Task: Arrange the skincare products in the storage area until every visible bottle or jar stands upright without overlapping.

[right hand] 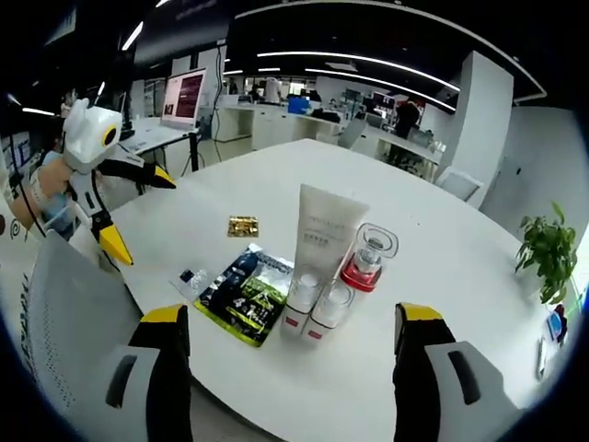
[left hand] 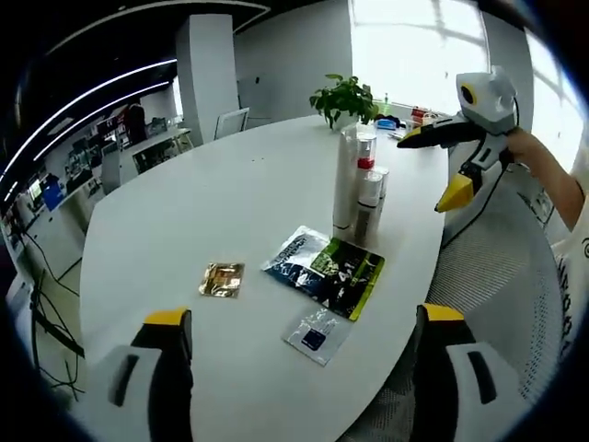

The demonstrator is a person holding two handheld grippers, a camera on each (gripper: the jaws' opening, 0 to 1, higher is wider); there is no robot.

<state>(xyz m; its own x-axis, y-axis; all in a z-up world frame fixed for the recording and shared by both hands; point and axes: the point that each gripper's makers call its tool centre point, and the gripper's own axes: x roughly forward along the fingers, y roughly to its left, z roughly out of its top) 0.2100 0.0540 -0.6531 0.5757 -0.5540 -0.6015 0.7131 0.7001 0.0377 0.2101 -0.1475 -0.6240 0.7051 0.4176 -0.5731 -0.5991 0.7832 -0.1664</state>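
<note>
While both tongs hang spread and empty, upright bottles cluster near the table's edge.

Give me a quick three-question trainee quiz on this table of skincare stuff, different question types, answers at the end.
1. True or false: the tall white squeeze tube is lying flat on the white oval table.
2. Which lies nearest the dark green-and-black sachet? A) small gold foil packet B) small clear sachet with a blue label C) green potted plant
3. Fill in: the clear glass bottle with the red base stands ____ the tube.

Key: 1 false, it stands upright. 2 B. 3 beside, on its right in the right gripper view.
</note>
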